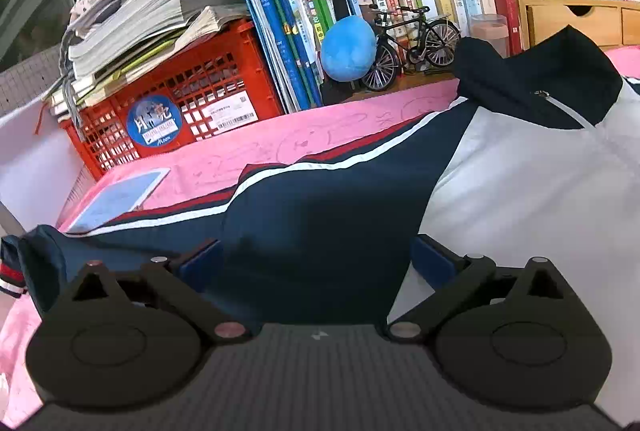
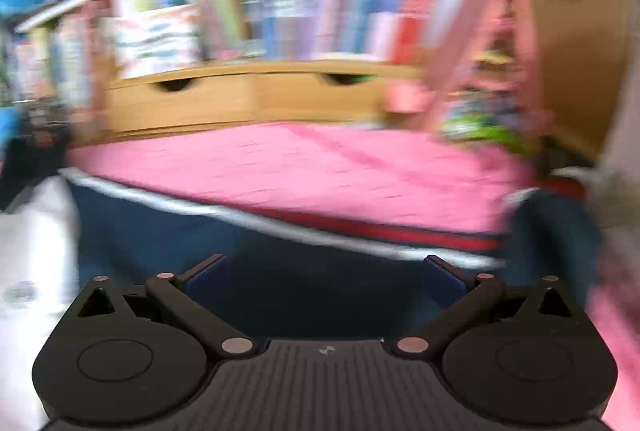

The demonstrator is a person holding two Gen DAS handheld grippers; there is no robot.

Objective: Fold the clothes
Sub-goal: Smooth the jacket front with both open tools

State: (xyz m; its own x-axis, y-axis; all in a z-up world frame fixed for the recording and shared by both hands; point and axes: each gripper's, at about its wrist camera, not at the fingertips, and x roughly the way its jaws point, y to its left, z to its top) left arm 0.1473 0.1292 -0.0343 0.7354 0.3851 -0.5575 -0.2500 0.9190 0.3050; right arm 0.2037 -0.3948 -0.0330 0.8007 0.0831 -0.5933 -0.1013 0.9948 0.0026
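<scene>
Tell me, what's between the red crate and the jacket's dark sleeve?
In the left wrist view, pink cloth and a light blue booklet lie between the red crate and the sleeve.

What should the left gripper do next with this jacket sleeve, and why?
Probably ease the left gripper forward and down, then close on the navy sleeve. Its jaws stand wide open with nothing between the pads, and the sleeve lies spread out flat on the pink cloth, not yet folded over the jacket's white body.
</scene>
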